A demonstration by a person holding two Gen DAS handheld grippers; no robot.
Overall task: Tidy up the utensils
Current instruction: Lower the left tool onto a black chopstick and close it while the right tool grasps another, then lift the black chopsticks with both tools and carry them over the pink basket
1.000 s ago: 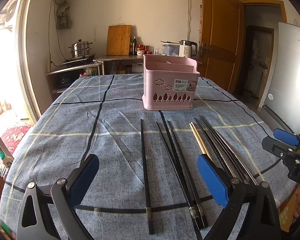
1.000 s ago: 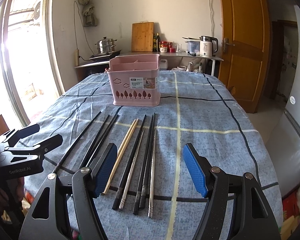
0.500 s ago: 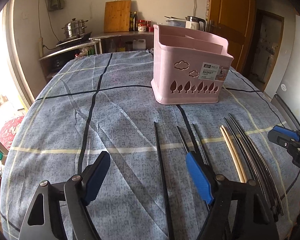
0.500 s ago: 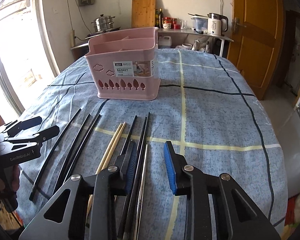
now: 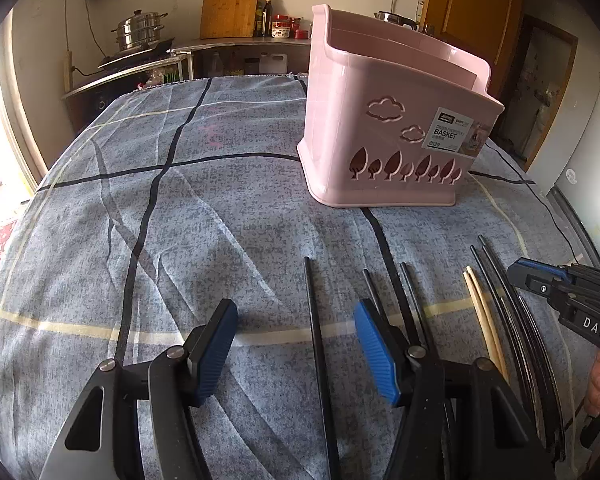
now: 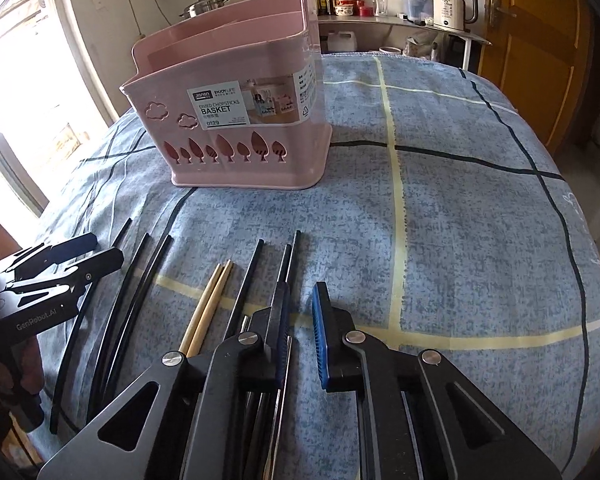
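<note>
Nothing sorted yet — chopsticks [image 5: 318,332] all lie on the cloth before the pink basket [image 5: 396,136], left gripper [image 5: 296,346] closing around one, right gripper [image 6: 300,334] narrowing beside another — neither gripped.

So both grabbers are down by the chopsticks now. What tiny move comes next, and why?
Probably finish closing the left gripper: its jaws are closing with a single black chopstick lying between the pads, not yet pinched. The right gripper is closing too, beside the right-hand chopsticks. The pink basket stands ahead, seemingly their destination.
</note>
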